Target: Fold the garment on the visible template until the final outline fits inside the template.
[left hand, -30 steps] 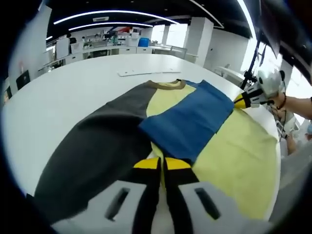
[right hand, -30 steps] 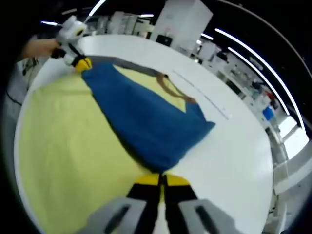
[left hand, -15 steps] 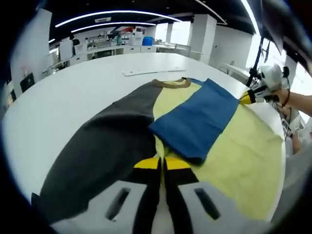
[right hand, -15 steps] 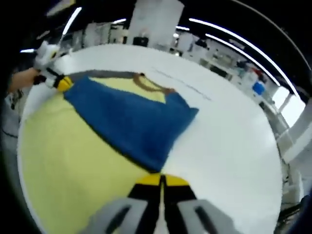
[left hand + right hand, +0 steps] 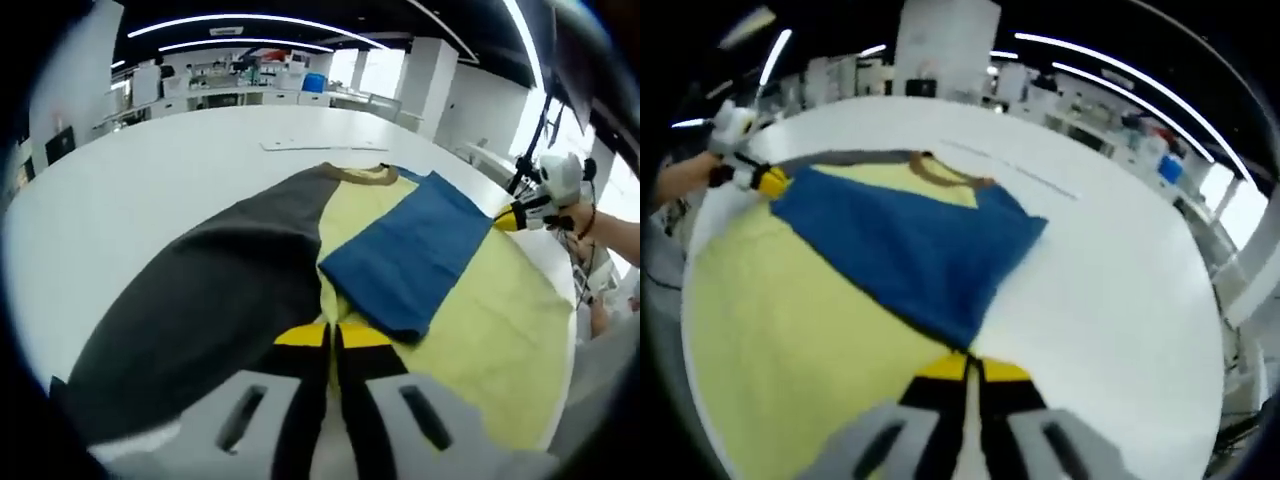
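Observation:
A garment lies flat on the white table [image 5: 110, 190]. It has a dark grey side [image 5: 210, 290], a pale yellow body [image 5: 490, 300] and a blue flap [image 5: 405, 255] folded across the yellow. Its brown collar [image 5: 360, 173] points away. My left gripper [image 5: 331, 335] is shut at the near edge of the blue flap. In the right gripper view it pinches the flap's far corner, the left gripper [image 5: 770, 181] held by a hand. My right gripper [image 5: 967, 367] is shut on the pointed end of the blue flap [image 5: 910, 250]. From the left gripper view, the right gripper [image 5: 505, 217] sits at the flap's right corner.
A thin white strip [image 5: 320, 145] lies on the table beyond the collar, also visible as a strip [image 5: 1025, 172]. Bare table [image 5: 1120, 270] spreads to the right of the garment. A stand [image 5: 520, 165] and a person's hand [image 5: 590, 215] are past the table edge. Benches line the back.
Both views have swung a little. The blue flap now lies slightly further over the yellow body, with both grippers still at its corners.

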{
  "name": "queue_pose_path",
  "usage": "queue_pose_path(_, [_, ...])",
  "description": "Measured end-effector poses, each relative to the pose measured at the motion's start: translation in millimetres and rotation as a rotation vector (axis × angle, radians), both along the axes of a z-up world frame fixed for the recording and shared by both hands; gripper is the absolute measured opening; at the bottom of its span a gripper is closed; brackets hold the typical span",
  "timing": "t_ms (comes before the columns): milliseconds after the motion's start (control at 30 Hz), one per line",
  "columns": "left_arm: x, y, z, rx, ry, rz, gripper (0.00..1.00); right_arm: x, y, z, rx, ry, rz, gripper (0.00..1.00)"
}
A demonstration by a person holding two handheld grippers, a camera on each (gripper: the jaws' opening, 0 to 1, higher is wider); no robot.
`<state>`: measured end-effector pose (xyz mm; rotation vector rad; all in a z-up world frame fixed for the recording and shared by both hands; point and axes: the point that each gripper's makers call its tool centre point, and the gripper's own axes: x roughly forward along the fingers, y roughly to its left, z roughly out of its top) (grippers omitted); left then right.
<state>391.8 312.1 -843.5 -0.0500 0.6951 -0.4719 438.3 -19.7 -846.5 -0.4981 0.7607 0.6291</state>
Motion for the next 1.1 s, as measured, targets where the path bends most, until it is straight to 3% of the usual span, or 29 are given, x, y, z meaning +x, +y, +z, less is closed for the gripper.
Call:
queue_pose_path(200, [-0.9,-1.3,0.0,0.027,-0.009,-0.015,0.0,0.5,3.6,-1.2,0.012,0.009,-0.008,0.0])
queue_pose_path(333, [-3.9,-1.9,0.0,0.082,-0.028,-0.044,0.0,3.3,-3.8,-1.1,-0.03,0.006,-0.03,0.0])
queue_pose_path(900, [-16.6,-9.8,3.2,0.105,-0.022,-0.069,0.0,5.6,-13.1,-1.4,-0.093,0.016,-0.002,0.0])
queue_pose_path(1000, [-16.0,-8.7,2.8,0.112,-0.024,-0.069,0.0,3.7,-11.6,-1.1,-0.067,0.027,-0.005,0.0])
queue_pose_path(1100, [-16.2,-9.1,5.0,0.131,-0.045,-0.082,0.01,3.1,-9.6,-0.9,0.021,0.048,-0.065,0.0])
